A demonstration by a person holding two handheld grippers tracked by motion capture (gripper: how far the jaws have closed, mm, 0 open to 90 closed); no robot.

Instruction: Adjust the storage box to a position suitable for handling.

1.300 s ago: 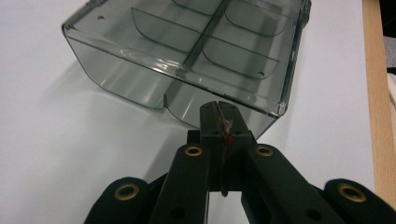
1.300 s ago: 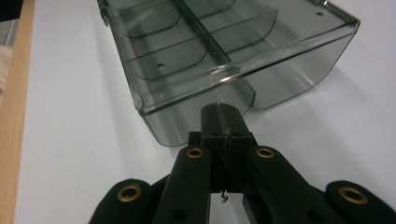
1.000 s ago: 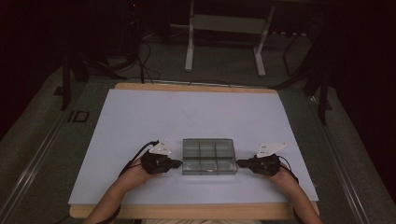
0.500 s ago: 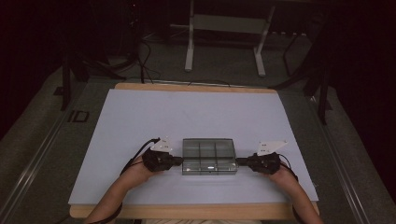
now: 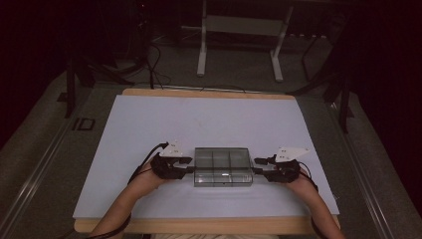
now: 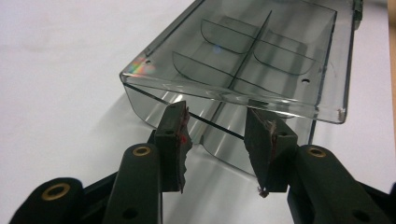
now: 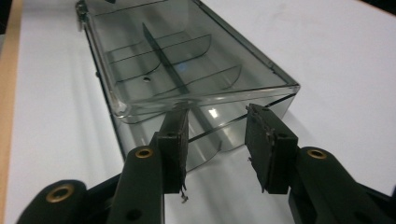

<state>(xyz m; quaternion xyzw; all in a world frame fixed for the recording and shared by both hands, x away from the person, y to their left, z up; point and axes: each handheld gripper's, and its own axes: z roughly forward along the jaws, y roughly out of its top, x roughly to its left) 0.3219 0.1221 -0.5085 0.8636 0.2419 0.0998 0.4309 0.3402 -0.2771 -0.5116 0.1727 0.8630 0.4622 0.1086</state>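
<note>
A wide desk (image 5: 209, 124) with a pale blue-white top and a wooden edge carries the work. Toward its near side, about midway between left and right, lies a clear smoky-grey plastic compartment box (image 5: 222, 167) with a shut lid and thin dividers inside. The left tool (image 5: 190, 166) sits at the box's left end and the right tool (image 5: 257, 168) at its right end, each held level in a hand that comes in from the near edge. Both tools' jaws have just been opening and now stand apart; the box's end wall lies just beyond their tips, and from the gripper views the pads seem clear of it, though the gap is hard to judge.
</note>
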